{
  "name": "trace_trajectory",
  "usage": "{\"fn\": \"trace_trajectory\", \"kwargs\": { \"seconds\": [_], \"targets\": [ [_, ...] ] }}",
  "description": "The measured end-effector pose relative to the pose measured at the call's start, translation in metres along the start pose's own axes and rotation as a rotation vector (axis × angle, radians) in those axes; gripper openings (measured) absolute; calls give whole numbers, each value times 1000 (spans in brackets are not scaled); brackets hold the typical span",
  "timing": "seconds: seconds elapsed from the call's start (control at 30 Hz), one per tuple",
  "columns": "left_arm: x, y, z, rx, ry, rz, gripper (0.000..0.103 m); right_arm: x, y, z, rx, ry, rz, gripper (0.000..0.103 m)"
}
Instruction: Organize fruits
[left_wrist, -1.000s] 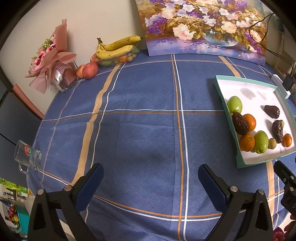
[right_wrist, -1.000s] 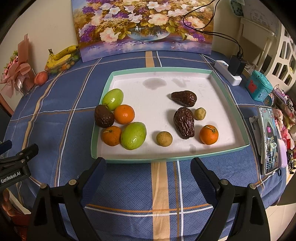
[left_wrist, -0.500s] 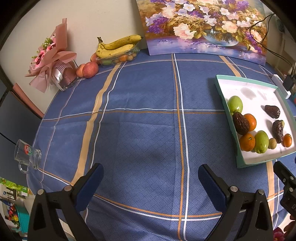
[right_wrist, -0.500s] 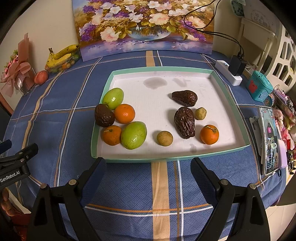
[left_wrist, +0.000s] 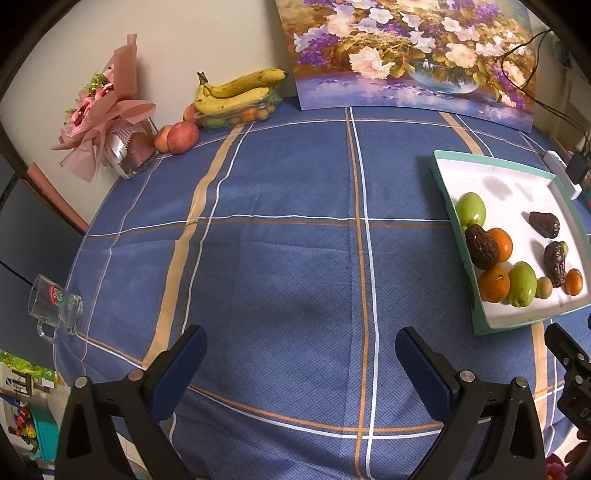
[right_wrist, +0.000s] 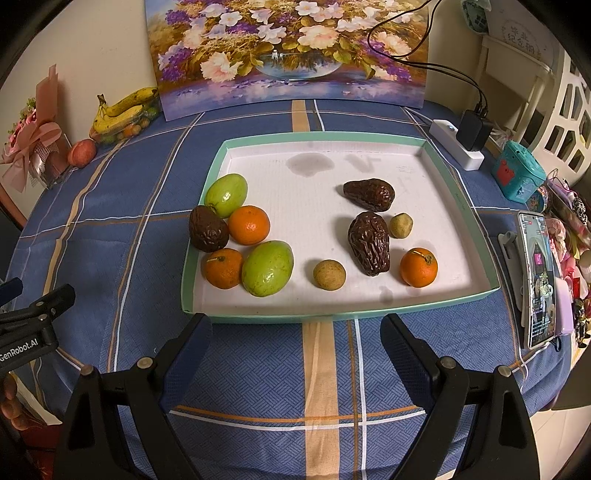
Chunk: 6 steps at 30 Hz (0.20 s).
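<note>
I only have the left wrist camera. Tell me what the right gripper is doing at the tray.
Observer: The right gripper is open and empty. Its jaws are over the tablecloth, just short of the tray's near rim.
Operator: Report what lies to the right of the tray.
Observer: A phone with its screen lit stands propped beside the tray's right edge.
Operator: List anything behind that phone.
Observer: A teal toy box sits farther back on the table, near the power strip.
</note>
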<state>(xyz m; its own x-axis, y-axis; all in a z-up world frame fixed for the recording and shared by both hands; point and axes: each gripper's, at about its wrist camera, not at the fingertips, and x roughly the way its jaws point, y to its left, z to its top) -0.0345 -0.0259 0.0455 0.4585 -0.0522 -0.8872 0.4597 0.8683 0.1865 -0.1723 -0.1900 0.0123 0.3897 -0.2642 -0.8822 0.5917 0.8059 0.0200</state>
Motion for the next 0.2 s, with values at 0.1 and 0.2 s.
{"fn": "trace_trajectory", "kwargs": {
  "seconds": [0.1,0.2],
  "targets": [
    [0,1,1,-5,0,-2,103,0,0,0,0,0,0,93],
    [-1,1,1,-4,1,-8,103,0,0,0,-1,0,0,93]
  ]
}}
